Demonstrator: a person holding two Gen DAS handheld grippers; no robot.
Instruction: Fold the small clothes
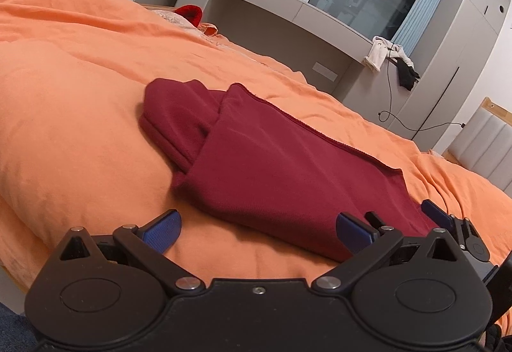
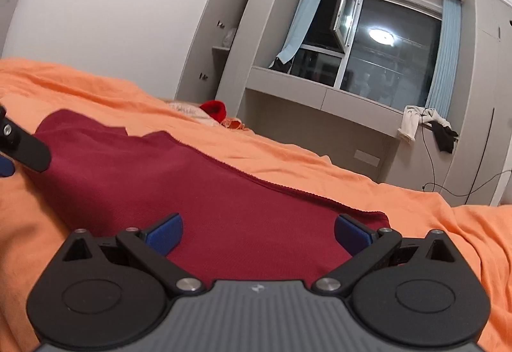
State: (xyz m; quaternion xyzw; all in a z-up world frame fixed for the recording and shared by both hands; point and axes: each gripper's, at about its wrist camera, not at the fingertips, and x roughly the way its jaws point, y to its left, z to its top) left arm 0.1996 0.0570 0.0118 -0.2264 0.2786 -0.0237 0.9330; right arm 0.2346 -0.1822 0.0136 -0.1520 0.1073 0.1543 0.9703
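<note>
**A:** What's the garment looking like?

**B:** One dark red knit piece, folded over itself, a stitched hem running along its far edge and a bunched bit sticking out at the far left. It lies flat on the orange duvet, straight ahead of both sets of jaws.

**A:** And the grippers?

**B:** Two. The left gripper is spread wide, nothing held, the garment's near edge lying between its blue pads. The right gripper is spread wide too, empty, low over the cloth's near right corner.

**A:** Other clothes?

**B:** One bright red item far beyond the jaws; a white and a black piece hang off the window ledge.
</note>
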